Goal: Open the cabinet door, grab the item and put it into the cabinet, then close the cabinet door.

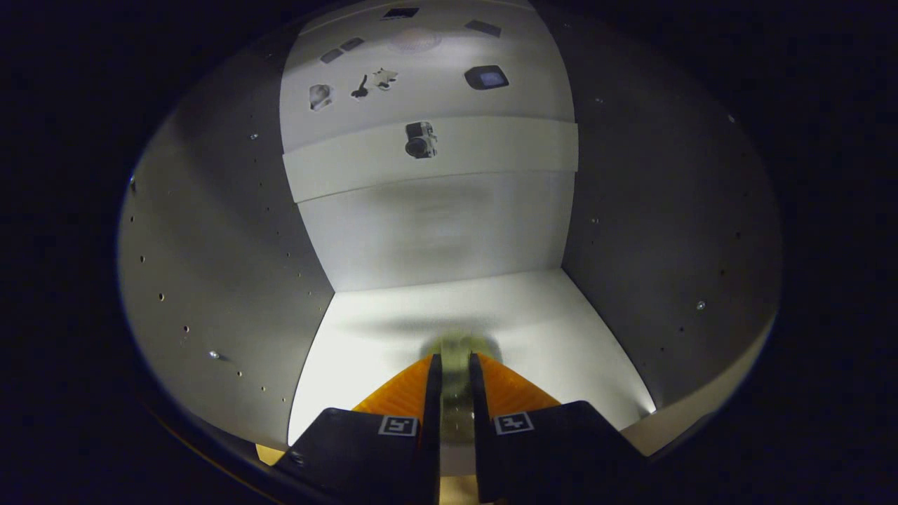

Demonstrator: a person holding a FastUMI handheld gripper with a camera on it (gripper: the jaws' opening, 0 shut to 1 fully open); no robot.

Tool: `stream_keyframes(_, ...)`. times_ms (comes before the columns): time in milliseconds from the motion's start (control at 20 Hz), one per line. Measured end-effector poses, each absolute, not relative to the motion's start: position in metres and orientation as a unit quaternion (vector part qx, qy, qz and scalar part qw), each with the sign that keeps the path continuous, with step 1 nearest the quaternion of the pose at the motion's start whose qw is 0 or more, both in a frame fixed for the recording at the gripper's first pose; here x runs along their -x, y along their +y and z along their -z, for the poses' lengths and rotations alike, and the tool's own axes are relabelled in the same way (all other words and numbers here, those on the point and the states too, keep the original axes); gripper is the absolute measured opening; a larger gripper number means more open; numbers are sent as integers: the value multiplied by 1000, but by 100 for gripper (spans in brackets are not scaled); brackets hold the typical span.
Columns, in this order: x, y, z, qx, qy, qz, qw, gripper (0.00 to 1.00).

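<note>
I am looking into the white cabinet, with my gripper [456,365] reaching over its floor [561,330]. Both fingers press on a small pale greenish item [459,351], which sits in the narrow gap between them and pokes out just past the tips. The item is blurred and partly hidden by the fingers, so I cannot tell whether it rests on the cabinet floor or hangs just above it. The cabinet's back wall [435,231] rises beyond the fingers.
Grey side walls [210,245] with rows of small peg holes close in on the left and right [666,231]. A white shelf edge [491,158] crosses the back higher up, with small dark stickers on it and on the panel above.
</note>
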State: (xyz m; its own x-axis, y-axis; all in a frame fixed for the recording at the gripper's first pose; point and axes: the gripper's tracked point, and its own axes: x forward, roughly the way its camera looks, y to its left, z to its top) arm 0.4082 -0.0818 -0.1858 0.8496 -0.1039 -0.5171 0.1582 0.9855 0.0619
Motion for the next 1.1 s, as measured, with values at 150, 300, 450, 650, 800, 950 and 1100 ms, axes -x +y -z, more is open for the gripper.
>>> stream_keyframes(150,-416,-84,183,-57,250,68,964,26)
stream_keyframes(300,-416,-83,178,-62,240,62,967,26)
stream_keyframes(450,-404,-82,156,-48,215,59,974,28)
stream_keyframes(650,-365,-68,102,-28,151,42,987,33)
stream_keyframes(800,-317,-60,63,-14,110,38,993,34)
stream_keyframes(950,-268,-59,34,-8,81,46,996,39)
stream_keyframes(1100,-227,-54,12,-6,50,45,998,55)
